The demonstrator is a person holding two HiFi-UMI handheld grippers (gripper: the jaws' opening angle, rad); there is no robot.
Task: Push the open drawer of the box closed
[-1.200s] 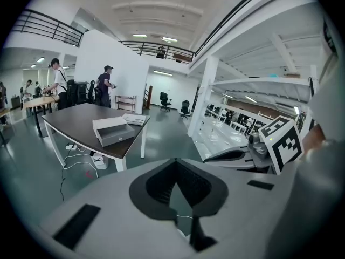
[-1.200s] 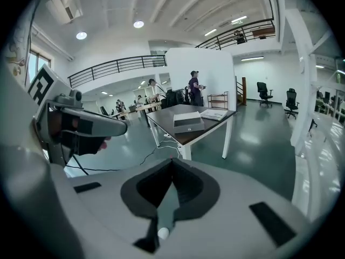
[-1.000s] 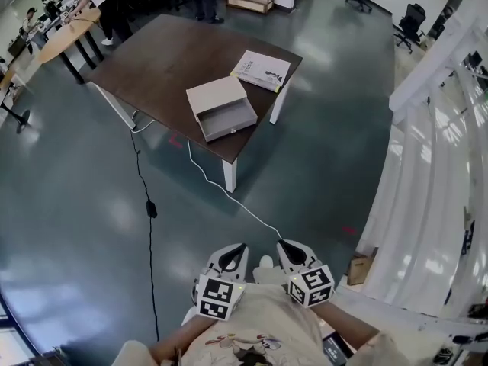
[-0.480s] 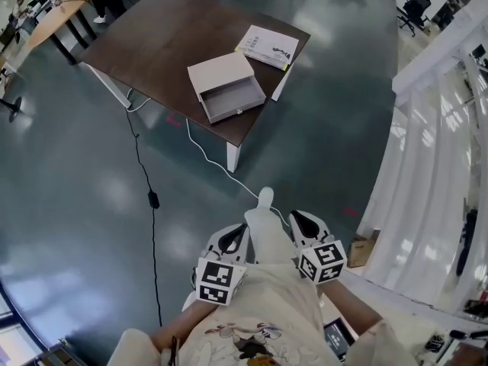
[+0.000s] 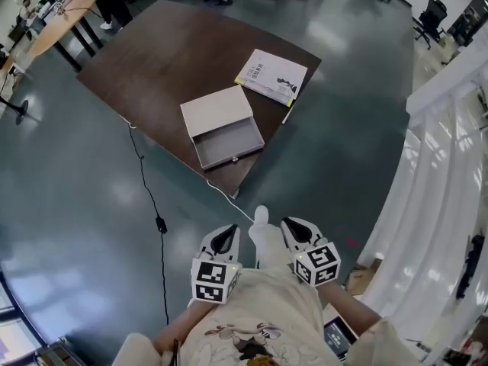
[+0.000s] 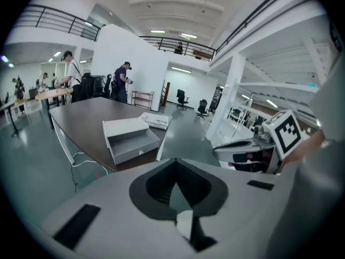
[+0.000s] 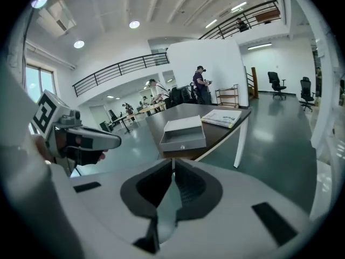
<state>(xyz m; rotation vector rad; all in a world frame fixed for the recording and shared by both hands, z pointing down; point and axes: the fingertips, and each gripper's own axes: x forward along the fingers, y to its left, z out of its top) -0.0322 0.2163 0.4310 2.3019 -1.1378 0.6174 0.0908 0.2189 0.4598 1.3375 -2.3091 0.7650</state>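
Grey drawer [image 5: 229, 145] juts from the box [image 5: 216, 111], well apart from left gripper [image 5: 226, 236] and right gripper [image 5: 293, 226], both closed empty, likely because pushing needs no grasp.

The top edge of the head view is cutting off the people [image 5: 113, 2] at upper left, who are too small to tell apart. I am failing to read the print on the booklet [image 5: 273, 76]. The knob [image 5: 235, 158] on the drawer [image 5: 229, 139] is showing as a mere speck. The table [image 5: 152, 59] top is hiding most of its legs, and the bottom edge is cropping my forearms [image 5: 352, 320].
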